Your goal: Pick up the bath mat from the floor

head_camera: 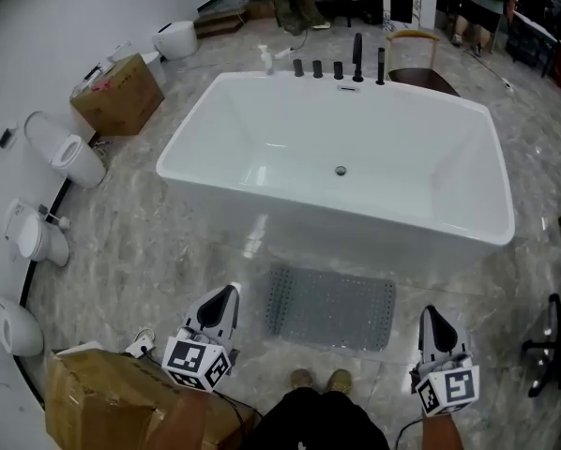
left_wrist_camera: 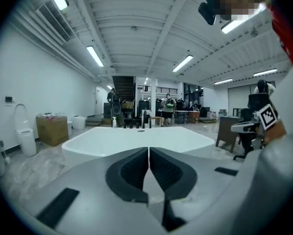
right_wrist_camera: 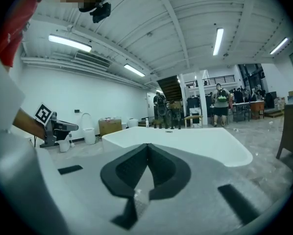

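Observation:
A grey dotted bath mat (head_camera: 330, 307) lies flat on the marble floor just in front of the white bathtub (head_camera: 215, 125). My left gripper (head_camera: 226, 294) hovers to the left of the mat, shut and empty. To the mat's right my right gripper (head_camera: 431, 314) is held up, also shut with nothing in it. In the left gripper view the left gripper (left_wrist_camera: 149, 151) has its dark pads closed together, pointing level at the bathtub (left_wrist_camera: 136, 138). The right gripper (right_wrist_camera: 147, 148) shows the same closed pads facing the bathtub (right_wrist_camera: 185, 141). The mat is out of sight in both gripper views.
Toilets (head_camera: 69, 153) and a cardboard box (head_camera: 119, 94) line the left wall. Another cardboard box (head_camera: 112, 397) sits near my left side. Black taps (head_camera: 356, 64) stand on the tub's far rim. An office chair (head_camera: 548, 340) is at the right. My shoes (head_camera: 320, 380) are just behind the mat.

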Demonstrator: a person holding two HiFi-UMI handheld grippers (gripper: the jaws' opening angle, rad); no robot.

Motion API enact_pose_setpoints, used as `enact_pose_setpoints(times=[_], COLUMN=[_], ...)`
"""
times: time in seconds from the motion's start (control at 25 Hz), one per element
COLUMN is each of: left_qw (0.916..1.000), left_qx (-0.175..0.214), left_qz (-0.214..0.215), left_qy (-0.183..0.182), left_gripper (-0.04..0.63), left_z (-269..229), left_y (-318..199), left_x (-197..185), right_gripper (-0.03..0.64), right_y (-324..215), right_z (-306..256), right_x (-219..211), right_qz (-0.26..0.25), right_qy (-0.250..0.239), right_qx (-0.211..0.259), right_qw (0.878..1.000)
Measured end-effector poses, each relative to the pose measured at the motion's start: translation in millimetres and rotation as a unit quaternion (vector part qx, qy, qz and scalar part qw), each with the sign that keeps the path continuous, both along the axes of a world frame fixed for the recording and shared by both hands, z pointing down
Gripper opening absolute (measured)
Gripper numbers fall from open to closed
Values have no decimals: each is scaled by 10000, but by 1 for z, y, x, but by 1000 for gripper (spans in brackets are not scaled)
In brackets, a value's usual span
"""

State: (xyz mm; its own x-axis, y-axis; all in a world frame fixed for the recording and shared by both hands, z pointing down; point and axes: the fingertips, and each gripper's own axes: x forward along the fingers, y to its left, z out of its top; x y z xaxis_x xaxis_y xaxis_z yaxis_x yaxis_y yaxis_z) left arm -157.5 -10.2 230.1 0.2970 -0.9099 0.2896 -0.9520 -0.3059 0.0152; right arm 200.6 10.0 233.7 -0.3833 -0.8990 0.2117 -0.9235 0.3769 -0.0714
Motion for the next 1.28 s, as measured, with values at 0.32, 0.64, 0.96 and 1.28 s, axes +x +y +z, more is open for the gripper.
enact_pose_setpoints(times=[0.32,0.64,0.96,1.28], left_qw=[9963,9852,9650,9450], left_qx=[-859,-1707,-2612,-3257], left_qz=[-34,76,2,-126], left_qy=[-79,-148,-235,-276], left_gripper=[14,109,166,215], left_z=[121,260,425,571], left_y=[-29,-55,-63,-73], left_x=[-14,-21,-48,-71], right_gripper=[36,102,189,266], right_y=[-28,-49,-56,-62], right_z=[114,247,410,555], right_x=[15,21,19,31], right_qz=[310,378,371,443], right_qy=[51,53,-57,-7], right_qx=[-858,-1632,-2365,-3012], right_qw=[9958,9858,9709,9525])
